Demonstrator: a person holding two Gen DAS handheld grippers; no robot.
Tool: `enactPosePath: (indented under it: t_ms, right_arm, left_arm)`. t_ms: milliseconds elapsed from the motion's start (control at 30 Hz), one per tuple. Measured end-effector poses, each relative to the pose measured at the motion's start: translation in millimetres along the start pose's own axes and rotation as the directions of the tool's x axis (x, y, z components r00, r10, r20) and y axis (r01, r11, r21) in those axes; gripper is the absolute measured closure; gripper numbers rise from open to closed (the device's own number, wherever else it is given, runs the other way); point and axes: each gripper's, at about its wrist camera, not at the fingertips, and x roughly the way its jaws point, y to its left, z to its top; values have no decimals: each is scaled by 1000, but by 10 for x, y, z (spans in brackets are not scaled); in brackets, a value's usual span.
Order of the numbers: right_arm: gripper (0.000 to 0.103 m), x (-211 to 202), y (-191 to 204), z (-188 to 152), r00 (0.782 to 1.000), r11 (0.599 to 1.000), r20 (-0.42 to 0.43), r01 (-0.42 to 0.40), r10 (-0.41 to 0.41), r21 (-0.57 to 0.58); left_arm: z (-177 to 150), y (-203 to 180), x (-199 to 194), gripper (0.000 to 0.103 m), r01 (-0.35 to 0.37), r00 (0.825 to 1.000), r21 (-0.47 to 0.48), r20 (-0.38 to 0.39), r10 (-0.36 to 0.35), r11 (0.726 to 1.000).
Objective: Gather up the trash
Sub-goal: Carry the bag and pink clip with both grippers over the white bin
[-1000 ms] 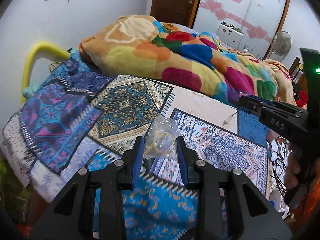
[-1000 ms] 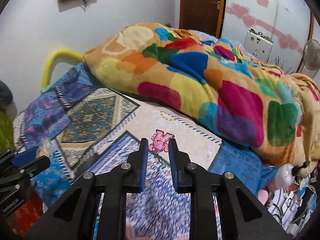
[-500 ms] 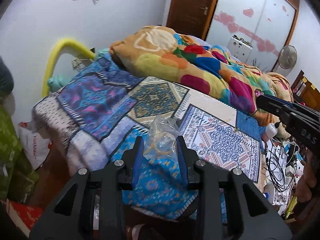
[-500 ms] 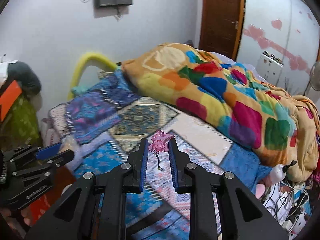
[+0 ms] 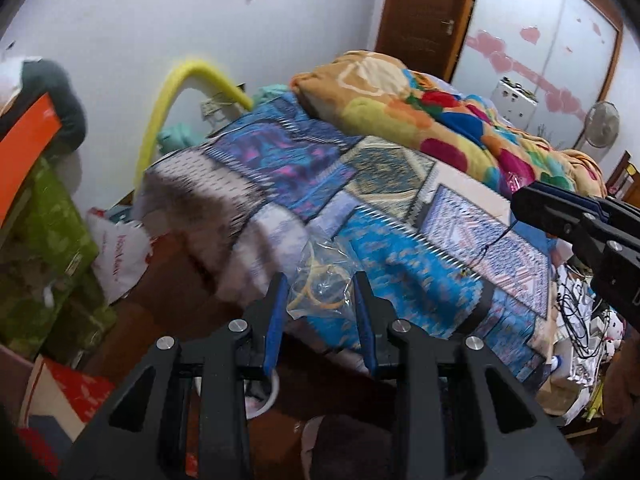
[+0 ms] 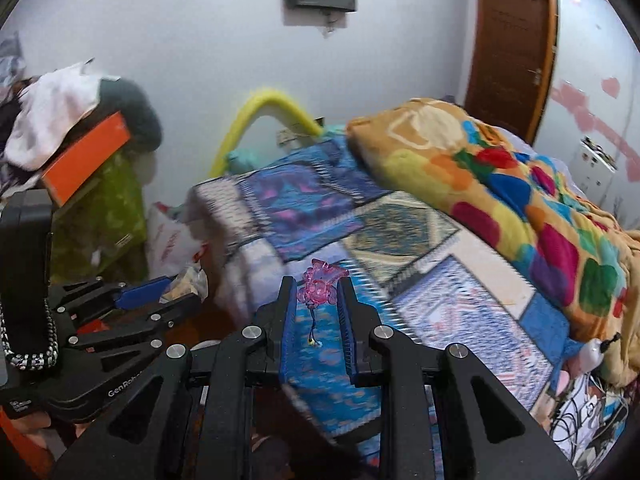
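Observation:
In the left wrist view my left gripper (image 5: pixel 320 284) is shut on a crumpled clear plastic bag (image 5: pixel 320 276) with yellow rubber bands inside, held in the air off the foot of the bed (image 5: pixel 404 264). In the right wrist view my right gripper (image 6: pixel 318 284) is shut on a small pink translucent charm (image 6: pixel 319 285) with a dark string hanging below it. The right gripper (image 5: pixel 524 200) also reaches in from the right edge of the left wrist view. The left gripper (image 6: pixel 160 290) with the bag shows at the left of the right wrist view.
A patchwork sheet covers the bed, with a bright spotted blanket (image 5: pixel 440 120) heaped at the far side. Left of the bed stand green boxes (image 5: pixel 44 248), an orange box (image 6: pixel 88 156), a white shopping bag (image 5: pixel 120 248) and a yellow foam tube (image 5: pixel 168 96). Cables and clutter (image 5: pixel 580 320) lie at the right.
Both grippers have pulled back from over the bed and risen, each still holding its item. The bed edge, the floor and the boxes at the left have come into view.

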Motion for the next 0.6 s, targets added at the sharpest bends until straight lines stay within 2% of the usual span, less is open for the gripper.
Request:
enactPosePath:
  t_ms: [267, 600]
  right_arm:
    - [84, 225, 609, -124, 993, 994, -74, -95, 91, -57]
    - [84, 821, 1272, -270, 954, 973, -232, -214, 189, -89]
  left_arm:
    - [-370, 762, -158, 71, -66, 997, -114, -36, 62, 991]
    - [-886, 1465, -7, 71, -130, 986, -256, -134, 98, 958]
